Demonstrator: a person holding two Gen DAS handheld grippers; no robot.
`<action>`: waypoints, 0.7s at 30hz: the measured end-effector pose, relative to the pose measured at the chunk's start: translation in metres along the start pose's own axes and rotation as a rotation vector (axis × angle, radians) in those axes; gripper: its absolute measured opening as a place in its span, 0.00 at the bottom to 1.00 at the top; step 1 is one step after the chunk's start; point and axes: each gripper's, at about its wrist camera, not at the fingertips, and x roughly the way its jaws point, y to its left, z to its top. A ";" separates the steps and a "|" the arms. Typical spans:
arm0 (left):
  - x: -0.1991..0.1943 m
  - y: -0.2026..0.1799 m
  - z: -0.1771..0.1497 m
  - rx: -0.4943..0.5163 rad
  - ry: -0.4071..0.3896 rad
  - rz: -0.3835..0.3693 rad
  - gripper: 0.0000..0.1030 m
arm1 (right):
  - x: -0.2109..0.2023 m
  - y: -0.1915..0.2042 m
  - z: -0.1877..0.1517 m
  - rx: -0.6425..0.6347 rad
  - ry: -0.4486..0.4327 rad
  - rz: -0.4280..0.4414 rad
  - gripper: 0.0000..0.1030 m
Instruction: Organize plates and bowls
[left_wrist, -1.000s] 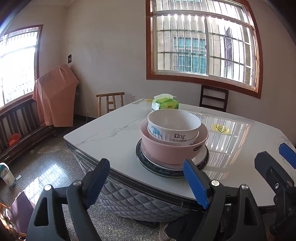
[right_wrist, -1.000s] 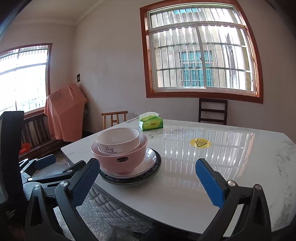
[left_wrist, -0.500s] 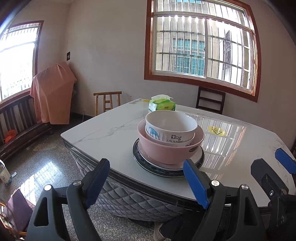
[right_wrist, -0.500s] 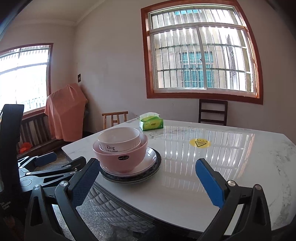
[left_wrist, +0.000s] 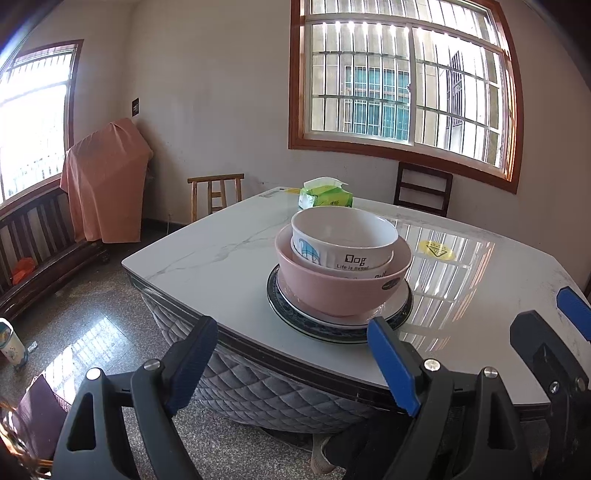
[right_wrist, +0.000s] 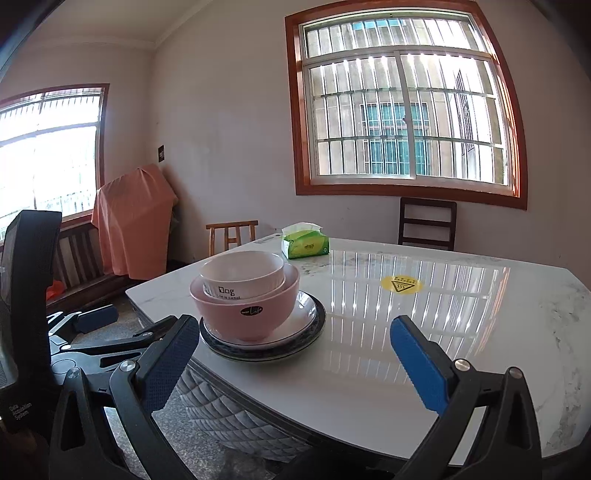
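A white bowl (left_wrist: 341, 236) (right_wrist: 243, 273) printed "Dog" nests in a pink bowl (left_wrist: 340, 288) (right_wrist: 247, 314). The pink bowl stands on a white plate (left_wrist: 397, 306) (right_wrist: 303, 321), which lies on a dark-rimmed plate (left_wrist: 332, 334) (right_wrist: 258, 352), all near the marble table's (left_wrist: 221, 254) (right_wrist: 406, 332) front left corner. My left gripper (left_wrist: 291, 365) hangs open in front of the table edge, short of the stack, with nothing between its fingers. My right gripper (right_wrist: 295, 362) is open and empty over the front edge, to the right of the stack.
A green tissue pack (left_wrist: 325, 194) (right_wrist: 304, 243) and a yellow warning sticker (left_wrist: 436, 251) (right_wrist: 400, 285) are on the table behind the stack. Chairs (left_wrist: 423, 188) stand at the far side, a wooden stool (left_wrist: 216, 192) and a cloth-covered object (left_wrist: 105, 184) at the left wall.
Both grippers have drawn back slightly from the table and stay open. The stack of bowls and plates has not moved.
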 end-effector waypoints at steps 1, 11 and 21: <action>0.000 0.000 0.000 -0.001 0.001 0.001 0.83 | 0.000 0.000 0.000 0.001 0.002 0.000 1.00; 0.005 -0.002 -0.001 0.002 0.018 0.003 0.83 | 0.003 -0.001 -0.003 0.007 0.021 0.001 1.00; 0.012 -0.005 -0.002 0.011 0.043 0.006 0.83 | 0.008 -0.008 -0.008 0.032 0.046 0.004 1.00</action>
